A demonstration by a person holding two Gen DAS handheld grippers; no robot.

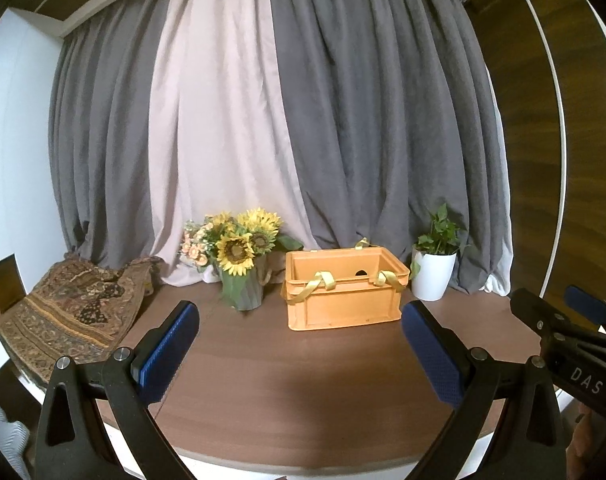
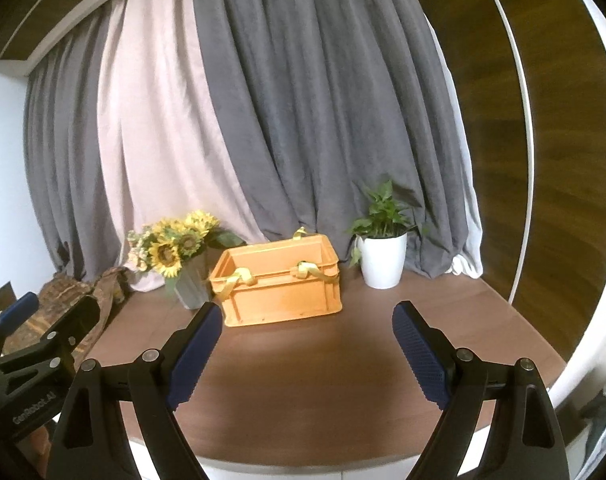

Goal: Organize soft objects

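An orange plastic crate (image 1: 341, 294) with yellow ribbon handles stands on the brown table, open side up; it also shows in the right wrist view (image 2: 281, 280). A patterned brown cloth (image 1: 69, 312) lies crumpled at the table's left edge, partly seen in the right wrist view (image 2: 75, 300). My left gripper (image 1: 301, 316) is open and empty, in front of the crate and above the table. My right gripper (image 2: 307, 316) is open and empty, just in front of the crate. The right gripper's body shows at the right edge of the left view (image 1: 575, 340).
A grey vase of sunflowers (image 1: 241, 256) stands left of the crate. A white pot with a green plant (image 1: 435, 272) stands to its right. Grey and pale curtains (image 1: 303, 120) hang behind. The table's front edge (image 1: 303, 460) is rounded and white.
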